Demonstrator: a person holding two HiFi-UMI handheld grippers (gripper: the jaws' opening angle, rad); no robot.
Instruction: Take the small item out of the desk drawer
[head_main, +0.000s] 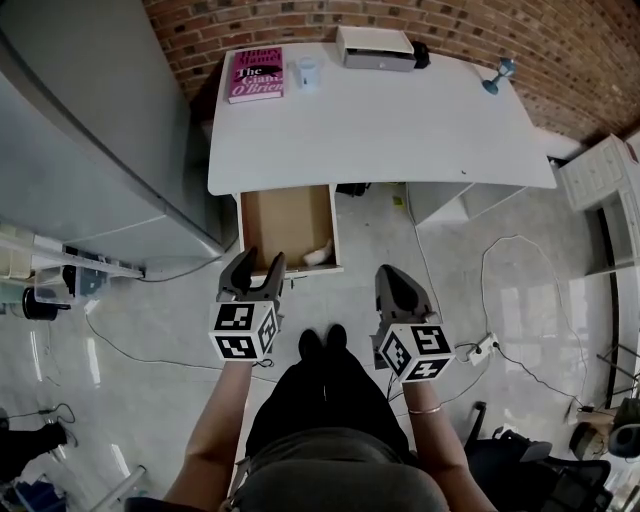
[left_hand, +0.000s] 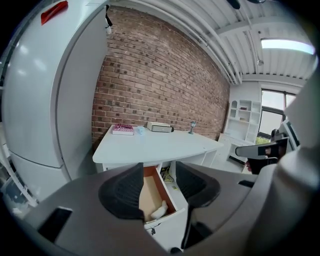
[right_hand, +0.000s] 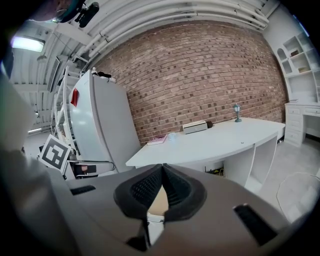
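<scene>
The white desk (head_main: 400, 130) has its wooden drawer (head_main: 285, 220) pulled open toward me. A small white item (head_main: 318, 254) lies in the drawer's front right corner; in the left gripper view the same item (left_hand: 159, 210) shows between the jaws. My left gripper (head_main: 262, 263) hovers just in front of the drawer's front edge, jaws apart and empty (left_hand: 159, 168). My right gripper (head_main: 393, 274) is held right of the drawer, above the floor, its jaws closed tip to tip with nothing in them (right_hand: 162, 168).
On the desk's far side lie a pink book (head_main: 256, 74), a cup (head_main: 307, 72), a white box (head_main: 376, 48) and a small blue object (head_main: 497, 76). A tall grey fridge (head_main: 90, 140) stands left; white shelves (head_main: 600, 185) right. Cables and a power strip (head_main: 484, 347) lie on the floor.
</scene>
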